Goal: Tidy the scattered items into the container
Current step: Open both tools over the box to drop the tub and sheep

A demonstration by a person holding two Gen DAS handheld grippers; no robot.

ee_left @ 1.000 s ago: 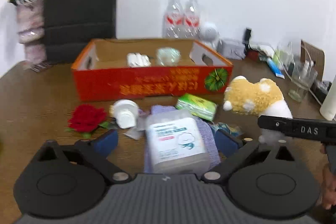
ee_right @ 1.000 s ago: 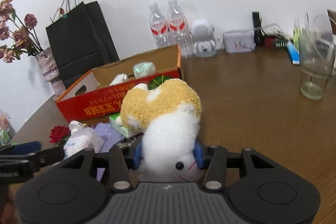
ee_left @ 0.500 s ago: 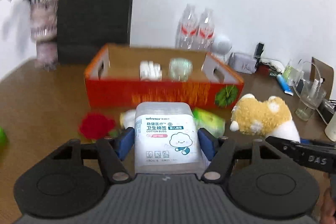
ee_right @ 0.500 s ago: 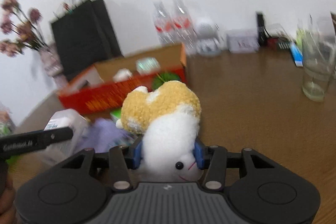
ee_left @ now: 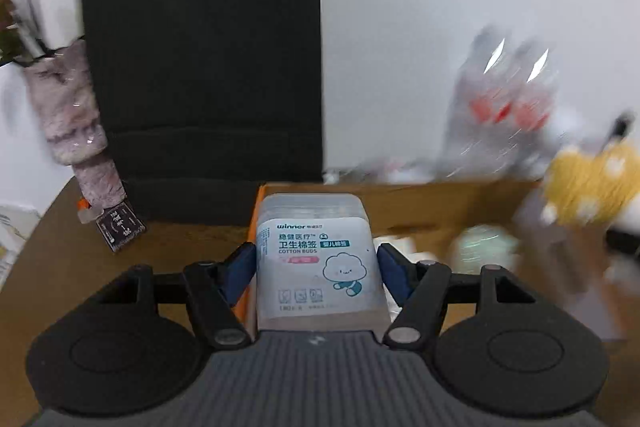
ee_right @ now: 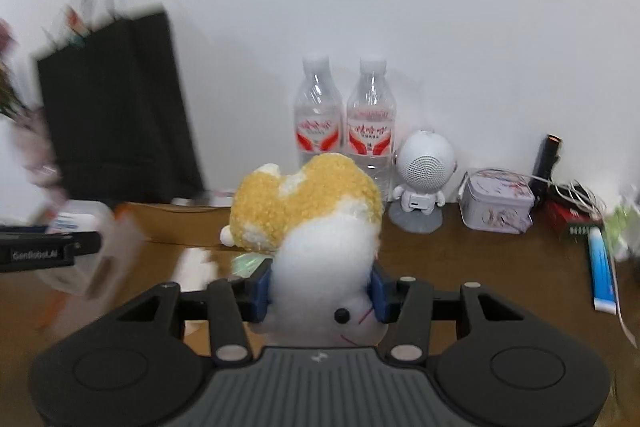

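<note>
Box contents (ee_left: 484, 247) smear into blur; left tool (ee_left: 316, 263) has closed onto the cotton buds (ee_left: 316, 259); right tool (ee_right: 322, 287) clenches the plush (ee_right: 320, 227).

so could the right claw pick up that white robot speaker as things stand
Probably not yet: the right claw is shut on the plush toy, so its pads are full. The white robot speaker itself stands unobstructed beyond.
</note>
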